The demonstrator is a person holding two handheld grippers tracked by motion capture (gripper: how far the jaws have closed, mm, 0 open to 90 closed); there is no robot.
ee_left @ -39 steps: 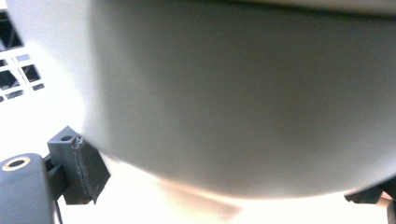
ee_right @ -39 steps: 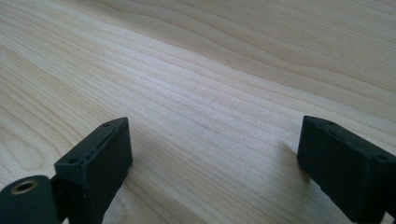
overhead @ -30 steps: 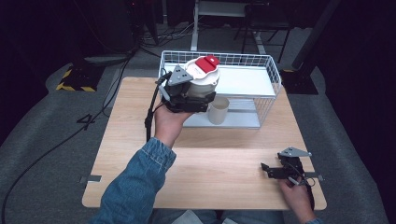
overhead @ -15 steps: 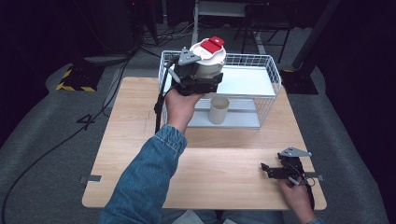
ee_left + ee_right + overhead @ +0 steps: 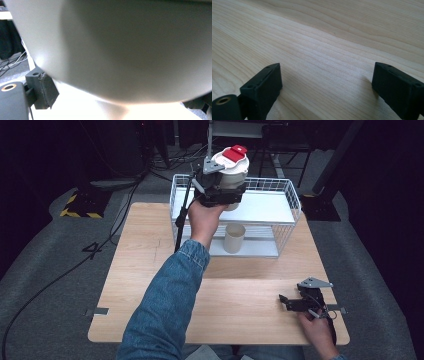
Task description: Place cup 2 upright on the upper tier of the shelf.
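Note:
A white container [image 5: 231,167] with a red lid is held up in the air, and my left gripper [image 5: 222,190] is shut on its lower body. It hangs above the left part of the white wire rack [image 5: 287,195] at the table's far edge. In the left gripper view the container's pale wall [image 5: 125,50] looms right in front of the camera, with one black jaw pad [image 5: 43,90] pressed against it. My right gripper [image 5: 287,302] rests low on the wooden table [image 5: 150,265] at the near right. Its jaws have just been opening and stand wide with bare wood between them [image 5: 327,87].
The rack has a white upper shelf [image 5: 260,207] and a lower shelf where a beige cup [image 5: 234,237] stands upright. A black cable [image 5: 182,215] hangs from the left gripper down across the rack's left end. Dark floor with cables surrounds the table.
The left hand has lifted the container higher and carried it farther back and to the right, over the rack. The right hand has stayed where it was.

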